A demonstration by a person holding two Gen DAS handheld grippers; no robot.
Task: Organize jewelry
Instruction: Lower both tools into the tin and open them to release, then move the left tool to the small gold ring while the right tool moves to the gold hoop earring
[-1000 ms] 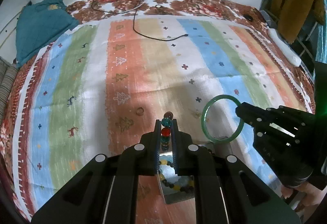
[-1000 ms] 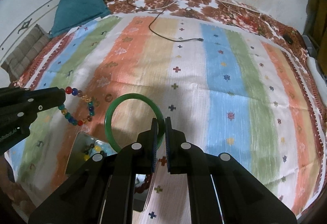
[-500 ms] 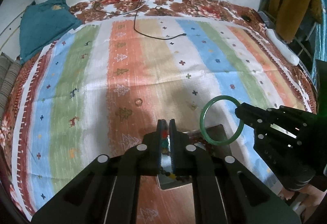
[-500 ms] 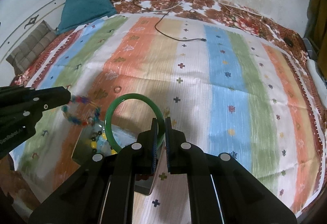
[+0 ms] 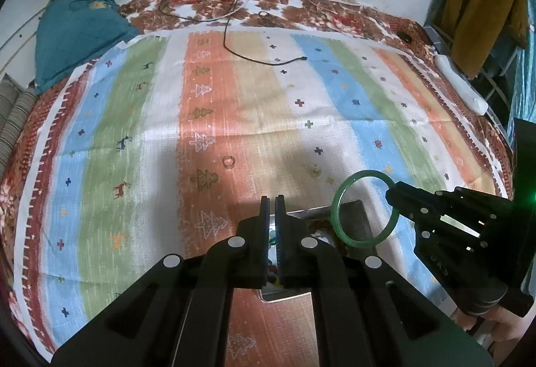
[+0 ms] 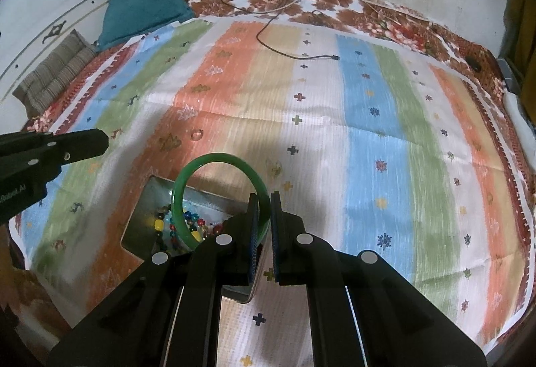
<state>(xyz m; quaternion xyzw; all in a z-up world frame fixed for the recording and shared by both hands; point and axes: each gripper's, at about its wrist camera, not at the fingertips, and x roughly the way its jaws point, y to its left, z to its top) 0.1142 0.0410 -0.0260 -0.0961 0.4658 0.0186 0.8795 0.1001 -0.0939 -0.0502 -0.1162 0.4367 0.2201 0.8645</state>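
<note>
Left gripper: hovering over the tray's left side, fingers pressed nearly together, gripping nothing visible.
Metal tray: sitting on the striped cloth, holding beaded bracelets.
Right gripper: clamping the green bangle upright above the tray.

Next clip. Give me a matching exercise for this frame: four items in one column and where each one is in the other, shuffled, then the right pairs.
Items
1. green bangle
2. beaded bracelet
3. small ring
4. black cable

Places
a. loose on an orange stripe of the striped cloth, beyond the tray
b. pinched in the right claw, over the tray
c. trailing from the wall onto the far end of the cloth
d. lying inside the metal tray

Pairs: 1-b, 2-d, 3-a, 4-c
</note>
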